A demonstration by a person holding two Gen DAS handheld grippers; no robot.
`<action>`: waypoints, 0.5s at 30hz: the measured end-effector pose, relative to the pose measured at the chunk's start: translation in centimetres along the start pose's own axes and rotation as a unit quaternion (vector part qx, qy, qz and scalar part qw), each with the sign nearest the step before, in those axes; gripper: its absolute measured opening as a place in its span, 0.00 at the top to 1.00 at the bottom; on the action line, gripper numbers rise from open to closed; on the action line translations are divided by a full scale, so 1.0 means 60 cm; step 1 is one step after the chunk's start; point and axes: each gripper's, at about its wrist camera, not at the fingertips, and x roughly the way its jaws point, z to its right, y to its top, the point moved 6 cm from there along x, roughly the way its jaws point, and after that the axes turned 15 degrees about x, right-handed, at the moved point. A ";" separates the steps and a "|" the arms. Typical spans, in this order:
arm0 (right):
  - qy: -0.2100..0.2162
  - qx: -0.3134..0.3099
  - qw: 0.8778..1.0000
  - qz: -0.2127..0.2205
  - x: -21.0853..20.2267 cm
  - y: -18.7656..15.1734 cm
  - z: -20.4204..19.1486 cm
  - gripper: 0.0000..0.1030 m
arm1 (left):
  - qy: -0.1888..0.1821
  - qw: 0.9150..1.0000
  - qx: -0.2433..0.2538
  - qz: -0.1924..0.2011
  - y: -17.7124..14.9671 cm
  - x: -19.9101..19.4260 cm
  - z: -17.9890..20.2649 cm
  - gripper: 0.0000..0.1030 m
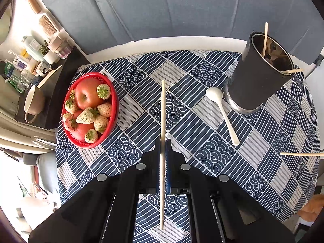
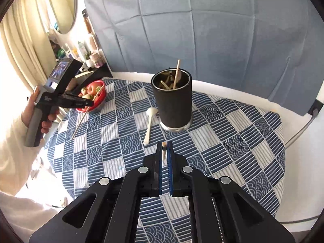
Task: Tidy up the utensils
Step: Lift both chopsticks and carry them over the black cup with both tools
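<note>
Matt black holder, wooden chopstick, glossy spoon.

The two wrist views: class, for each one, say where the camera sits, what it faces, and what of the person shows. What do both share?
Left wrist: on the left gripper, facing steeply down at the tablecloth; its jaws pinch a chopstick.
Right wrist: on the right gripper, facing the holder; a hand and sleeve show.
Shared: holder, white spoon, red basket.

both grippers angle downward, jaws clamped: left gripper and right gripper; a hand grasps the left handle.
</note>
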 end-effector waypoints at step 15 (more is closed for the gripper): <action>-0.024 -0.089 0.989 0.114 -0.073 0.148 -0.015 0.96 | -0.040 0.991 -0.044 0.118 0.078 -0.061 0.025 0.95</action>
